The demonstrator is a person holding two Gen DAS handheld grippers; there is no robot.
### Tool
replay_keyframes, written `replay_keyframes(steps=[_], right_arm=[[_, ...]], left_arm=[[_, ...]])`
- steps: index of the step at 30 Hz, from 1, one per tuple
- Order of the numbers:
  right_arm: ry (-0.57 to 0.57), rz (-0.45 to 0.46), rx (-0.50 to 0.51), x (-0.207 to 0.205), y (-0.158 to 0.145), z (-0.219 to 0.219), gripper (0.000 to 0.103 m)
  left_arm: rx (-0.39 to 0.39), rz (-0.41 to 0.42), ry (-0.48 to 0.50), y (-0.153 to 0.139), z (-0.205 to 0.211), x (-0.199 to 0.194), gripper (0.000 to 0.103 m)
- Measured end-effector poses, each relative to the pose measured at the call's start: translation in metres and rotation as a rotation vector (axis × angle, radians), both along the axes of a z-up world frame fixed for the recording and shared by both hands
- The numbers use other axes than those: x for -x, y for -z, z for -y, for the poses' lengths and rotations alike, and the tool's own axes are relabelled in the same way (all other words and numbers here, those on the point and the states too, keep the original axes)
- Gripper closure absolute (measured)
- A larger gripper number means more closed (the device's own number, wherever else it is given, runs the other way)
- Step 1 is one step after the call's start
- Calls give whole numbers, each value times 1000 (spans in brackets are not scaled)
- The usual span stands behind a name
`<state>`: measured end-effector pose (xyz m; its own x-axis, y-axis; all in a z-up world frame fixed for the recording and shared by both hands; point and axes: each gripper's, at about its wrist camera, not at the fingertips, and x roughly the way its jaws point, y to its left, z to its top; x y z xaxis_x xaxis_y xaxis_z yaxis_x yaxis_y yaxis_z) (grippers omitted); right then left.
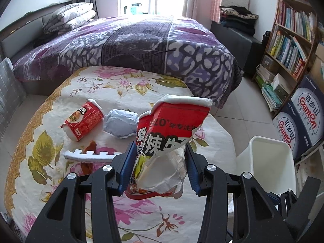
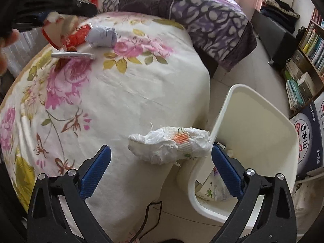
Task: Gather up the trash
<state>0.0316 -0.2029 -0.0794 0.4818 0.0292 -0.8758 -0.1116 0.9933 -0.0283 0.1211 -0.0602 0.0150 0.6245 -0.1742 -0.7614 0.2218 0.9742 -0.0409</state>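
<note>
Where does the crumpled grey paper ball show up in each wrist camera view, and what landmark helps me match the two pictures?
Left wrist view: the crumpled grey paper ball lies at centre, on the floral tablecloth, just right of the tipped red noodle cup.
Right wrist view: the same ball sits upper left, near the table's far edge.
Shared landmark: the white trash bin, right of the table in both.

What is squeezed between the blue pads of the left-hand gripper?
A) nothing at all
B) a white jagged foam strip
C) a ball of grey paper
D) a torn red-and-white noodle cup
D: in the left wrist view the left gripper has both blue pads pressed against the torn red-and-white noodle cup, which is lifted off the floral tablecloth.
</note>
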Motion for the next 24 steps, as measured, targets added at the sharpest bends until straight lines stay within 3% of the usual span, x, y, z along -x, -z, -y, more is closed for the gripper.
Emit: replay_keyframes(steps=[4,6,9,16,24], right_arm=[[16,-1,4,-7,7,4,14],[31,-5,0,-12,9,7,33],[37,20,-7,-14,5,7,40],[62,84,-33,-18,-10,5,43],[136,216,-69,-17,-46,9,43]], left_arm=[[0,-4,-10,2,-4,-3,56],[-1,-5,-14,3,-5,-4,56],[0,-7,-20,4,-7,-5,56],[4,1,-31,2,-11,-4,57],[21,30,-44,-12,-9,0,57]])
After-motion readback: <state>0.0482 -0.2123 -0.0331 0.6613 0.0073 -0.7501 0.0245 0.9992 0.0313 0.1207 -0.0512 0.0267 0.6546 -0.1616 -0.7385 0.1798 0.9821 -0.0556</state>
